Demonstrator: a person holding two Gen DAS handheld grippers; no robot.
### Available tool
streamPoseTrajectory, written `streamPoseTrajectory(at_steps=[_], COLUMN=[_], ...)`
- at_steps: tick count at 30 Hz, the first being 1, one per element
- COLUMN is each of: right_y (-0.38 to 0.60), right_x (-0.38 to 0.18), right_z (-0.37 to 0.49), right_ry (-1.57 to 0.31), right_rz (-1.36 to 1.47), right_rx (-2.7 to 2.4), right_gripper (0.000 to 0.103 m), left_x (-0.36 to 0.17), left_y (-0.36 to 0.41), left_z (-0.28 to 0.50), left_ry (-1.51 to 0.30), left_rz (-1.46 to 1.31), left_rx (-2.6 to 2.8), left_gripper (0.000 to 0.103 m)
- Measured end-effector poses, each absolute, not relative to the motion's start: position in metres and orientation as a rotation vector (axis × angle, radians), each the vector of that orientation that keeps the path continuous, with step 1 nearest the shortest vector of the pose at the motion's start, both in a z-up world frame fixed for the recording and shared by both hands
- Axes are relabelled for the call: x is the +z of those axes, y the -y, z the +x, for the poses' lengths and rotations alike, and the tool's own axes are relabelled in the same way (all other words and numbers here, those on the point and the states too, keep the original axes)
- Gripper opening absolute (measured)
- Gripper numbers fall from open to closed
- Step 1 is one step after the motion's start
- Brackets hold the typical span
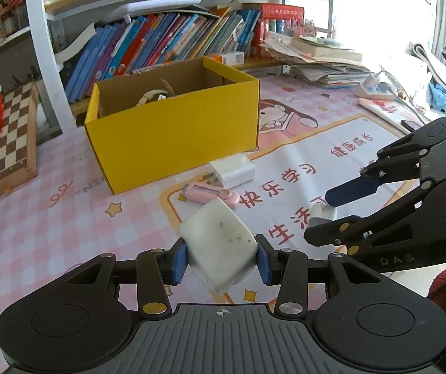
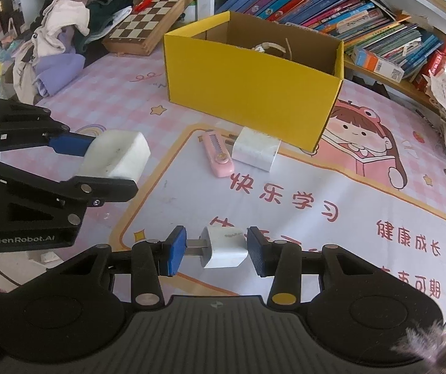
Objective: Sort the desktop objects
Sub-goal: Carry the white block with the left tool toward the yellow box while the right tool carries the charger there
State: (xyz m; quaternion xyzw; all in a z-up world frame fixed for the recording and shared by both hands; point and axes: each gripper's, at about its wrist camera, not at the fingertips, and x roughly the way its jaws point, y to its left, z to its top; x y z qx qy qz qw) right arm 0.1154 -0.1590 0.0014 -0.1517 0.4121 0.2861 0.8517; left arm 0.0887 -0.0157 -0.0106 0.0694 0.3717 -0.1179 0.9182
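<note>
My left gripper (image 1: 221, 257) is shut on a large white eraser (image 1: 218, 243) with dark smudges and holds it above the mat; it also shows in the right wrist view (image 2: 115, 154). My right gripper (image 2: 216, 251) is shut on a small white charger plug (image 2: 224, 247), its metal prongs against the left pad; the plug also shows in the left wrist view (image 1: 322, 213). A yellow cardboard box (image 1: 173, 131) stands open at the back, something pale inside. A pink utility knife (image 2: 218, 152) and a white box (image 2: 255, 149) lie in front of it.
A pink patterned mat (image 2: 316, 205) covers the desk. A chessboard (image 1: 8, 143) leans at the left. Books (image 1: 167, 40) fill the shelf behind the box. Stacked papers (image 1: 322, 59) and a power strip (image 1: 375, 88) sit at the right. A clothes pile (image 2: 67, 28) lies far left.
</note>
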Motion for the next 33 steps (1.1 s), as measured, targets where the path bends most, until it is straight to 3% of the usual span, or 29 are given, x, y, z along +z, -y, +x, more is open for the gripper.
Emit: streamPoseTrajectory(at_steps=[33], right_y=[0.165], right_x=[0.078], right_z=[0.205], right_ry=[-0.651], right_rz=[-0.271], right_rx=[0.564], right_gripper=[0.041], left_x=[0.048], left_y=[-0.012], left_z=[0.148], left_ry=[-0.586], left_rz=[0.143], left_rx=[-0.162], left_gripper=[0.043])
